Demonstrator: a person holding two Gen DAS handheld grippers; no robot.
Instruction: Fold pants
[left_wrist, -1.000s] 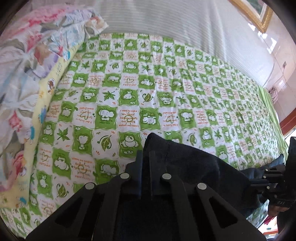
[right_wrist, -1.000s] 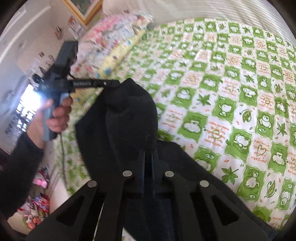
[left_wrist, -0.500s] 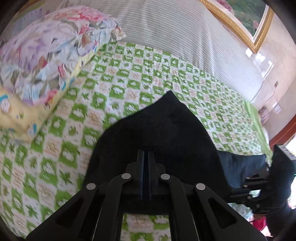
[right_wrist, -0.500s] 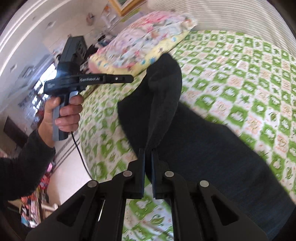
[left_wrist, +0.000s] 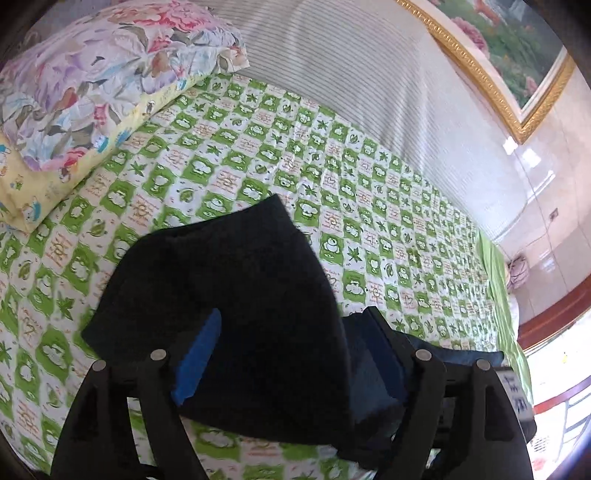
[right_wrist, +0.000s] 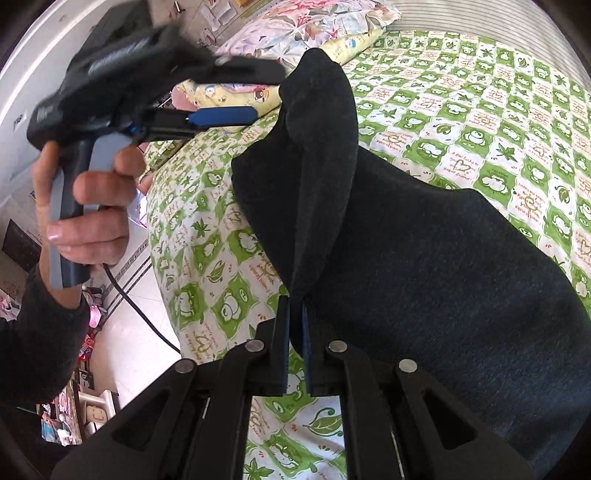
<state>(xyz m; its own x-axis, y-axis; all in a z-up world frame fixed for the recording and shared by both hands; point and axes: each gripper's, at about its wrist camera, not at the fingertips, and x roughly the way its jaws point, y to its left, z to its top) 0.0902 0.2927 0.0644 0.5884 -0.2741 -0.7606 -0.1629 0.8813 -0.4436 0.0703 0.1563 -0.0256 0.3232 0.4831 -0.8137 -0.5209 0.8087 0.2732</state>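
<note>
The pants (right_wrist: 424, 240) are dark, almost black, of a thick soft cloth with a slightly fuzzy surface. They lie on the bed (left_wrist: 332, 192), over the green and white sheet with small animals and leaves. In the right wrist view, one part rises from the sheet as a narrow, standing fold that ends in a rounded tip, while the rest spreads flat toward the right. In the left wrist view, the cloth forms a broad, rounded heap with one pointed corner toward the pillow (left_wrist: 103, 88).

The right gripper (right_wrist: 293, 332) is closed narrow on the lower edge of the raised fold, and the cloth is pinched between its pads. The left gripper (left_wrist: 291, 350) is opening, its jaws already wide; the pants lie between them, but the pads do not press on the cloth. In the right wrist view a hand (right_wrist: 85, 206) holds this gripper by its handle, and it is blurred there.

The near edge of the pants is hidden behind the gripper bodies in both views. The waist and the leg ends cannot be told apart. The right side of the cloth is cut off by the picture edge.
</note>
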